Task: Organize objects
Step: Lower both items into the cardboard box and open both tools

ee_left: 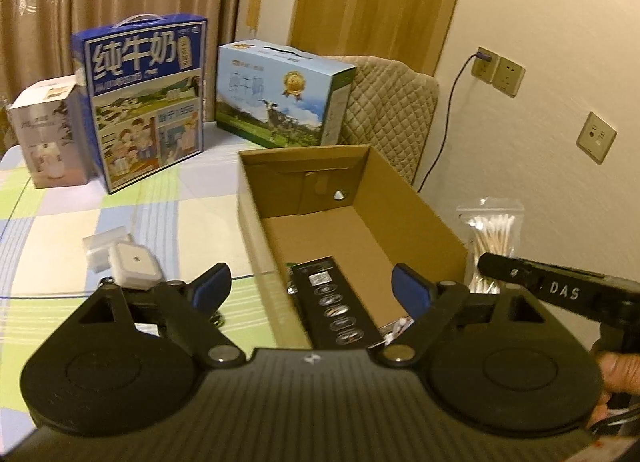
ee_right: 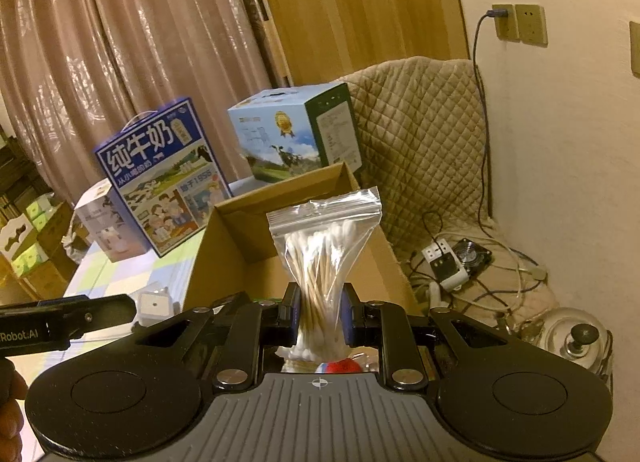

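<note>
An open cardboard box [ee_left: 404, 221] stands on the checked tablecloth and shows in the right wrist view [ee_right: 224, 238] too. A flat black package [ee_left: 336, 302] lies inside it at the near end. My left gripper [ee_left: 310, 286] is open and empty above the box's near edge. My right gripper [ee_right: 320, 314] is shut on a clear zip bag of cotton swabs [ee_right: 324, 246], held upright just right of the box; the bag also shows in the left wrist view [ee_left: 492, 238]. A small white square device [ee_left: 134, 264] lies on the table left of the box.
A blue milk carton [ee_left: 148, 97], a light-blue milk carton [ee_left: 284, 97] and a white box [ee_left: 50, 133] stand at the table's far side. A quilted chair back [ee_left: 392, 101] stands behind the box. Cables, a power strip [ee_right: 448, 262] and a kettle lid [ee_right: 576, 338] lie at the right.
</note>
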The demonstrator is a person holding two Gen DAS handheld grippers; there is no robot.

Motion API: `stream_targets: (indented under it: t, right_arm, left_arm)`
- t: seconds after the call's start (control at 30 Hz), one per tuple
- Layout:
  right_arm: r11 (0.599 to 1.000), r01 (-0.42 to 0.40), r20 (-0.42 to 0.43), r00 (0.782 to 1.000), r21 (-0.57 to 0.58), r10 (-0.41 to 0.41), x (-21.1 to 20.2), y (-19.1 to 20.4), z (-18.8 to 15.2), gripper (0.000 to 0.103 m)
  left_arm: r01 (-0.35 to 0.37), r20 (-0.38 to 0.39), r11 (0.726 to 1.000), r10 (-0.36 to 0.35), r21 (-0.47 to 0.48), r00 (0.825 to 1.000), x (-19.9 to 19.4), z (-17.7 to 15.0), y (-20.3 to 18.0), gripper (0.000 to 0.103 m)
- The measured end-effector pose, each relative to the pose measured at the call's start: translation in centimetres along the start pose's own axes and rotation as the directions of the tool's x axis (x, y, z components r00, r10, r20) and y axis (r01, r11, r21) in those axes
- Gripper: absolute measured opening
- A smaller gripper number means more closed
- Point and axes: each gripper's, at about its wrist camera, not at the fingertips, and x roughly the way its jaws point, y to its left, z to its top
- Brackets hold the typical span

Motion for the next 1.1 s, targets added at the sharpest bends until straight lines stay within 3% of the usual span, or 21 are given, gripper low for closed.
stream_targets:
  t: [0.47, 0.5, 0.57, 0.6, 1.1]
  right_arm:
    - [0.999, -0.041, -0.011, 0.999, 0.014, 0.042, 0.6, 1.7, 0.2, 0.021]
    - [0.998, -0.052, -0.007, 0.999, 0.019, 0.052, 0.7, 1.7, 0.2, 0.026]
    - [0.998, -0.044, 0.009, 0.999, 0.040, 0.043, 0.6, 1.6, 0.2, 0.082]
    - [0.998, -0.045, 0.027, 0.999, 0.052, 0.044, 0.4, 1.6, 0.2, 0.084]
    - [0.993, -0.057, 0.033, 0.998, 0.102, 0.054, -1.0, 1.3, -0.3, 0.084]
  left_arm:
    - [-0.023, 0.007, 0.999, 0.023, -0.042, 1.000, -1.5, -0.8, 2.4, 0.085]
    - [-0.024, 0.007, 0.999, 0.025, -0.045, 1.000, -1.6, -0.8, 2.6, 0.084]
    - [-0.026, 0.007, 0.998, 0.027, -0.051, 1.000, -1.6, -0.9, 2.9, 0.085]
    - [-0.026, 0.006, 0.998, 0.027, -0.054, 1.000, -1.6, -0.9, 3.1, 0.085]
    - [-0.081, 0.021, 0.992, 0.083, -0.098, 0.996, -4.2, -2.3, 6.8, 0.085]
